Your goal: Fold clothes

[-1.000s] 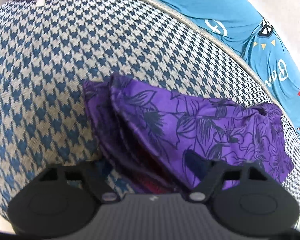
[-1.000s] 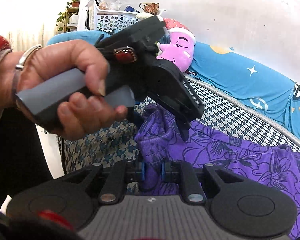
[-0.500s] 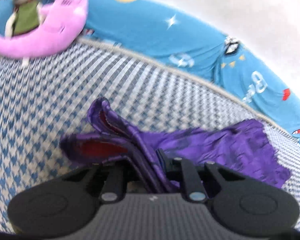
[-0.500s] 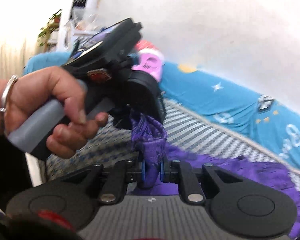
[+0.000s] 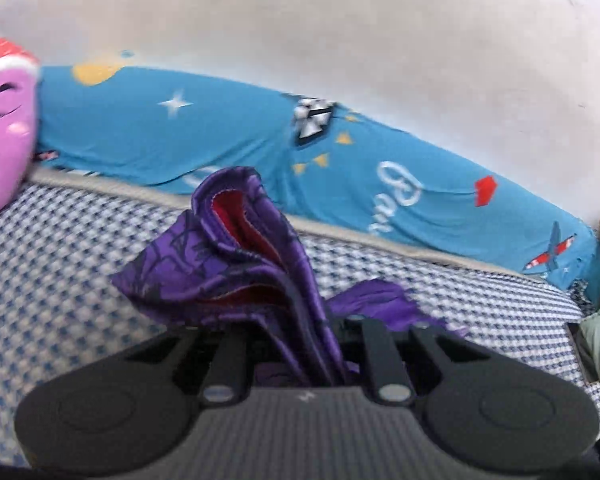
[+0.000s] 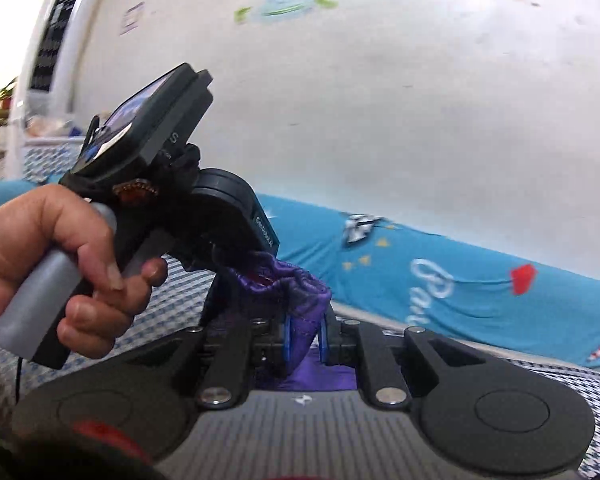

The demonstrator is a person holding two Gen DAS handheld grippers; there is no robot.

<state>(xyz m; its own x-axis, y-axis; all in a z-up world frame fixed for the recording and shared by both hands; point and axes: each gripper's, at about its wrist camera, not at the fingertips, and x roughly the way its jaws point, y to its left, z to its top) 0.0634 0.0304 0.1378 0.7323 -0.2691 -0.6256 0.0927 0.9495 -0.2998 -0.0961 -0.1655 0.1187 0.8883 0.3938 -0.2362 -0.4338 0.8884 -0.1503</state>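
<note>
Jaws of both my left gripper (image 5: 324, 364) and right gripper (image 6: 303, 334) are clenched on the purple garment (image 5: 236, 264), its bunched edge between them, the rest trailing away onto the checked bed (image 5: 60, 264) below.

Glossy purple cloth garment (image 5: 236, 264) with red lining; woven houndstooth cover (image 5: 60, 264); matt black plastic tool (image 6: 303, 340)
</note>
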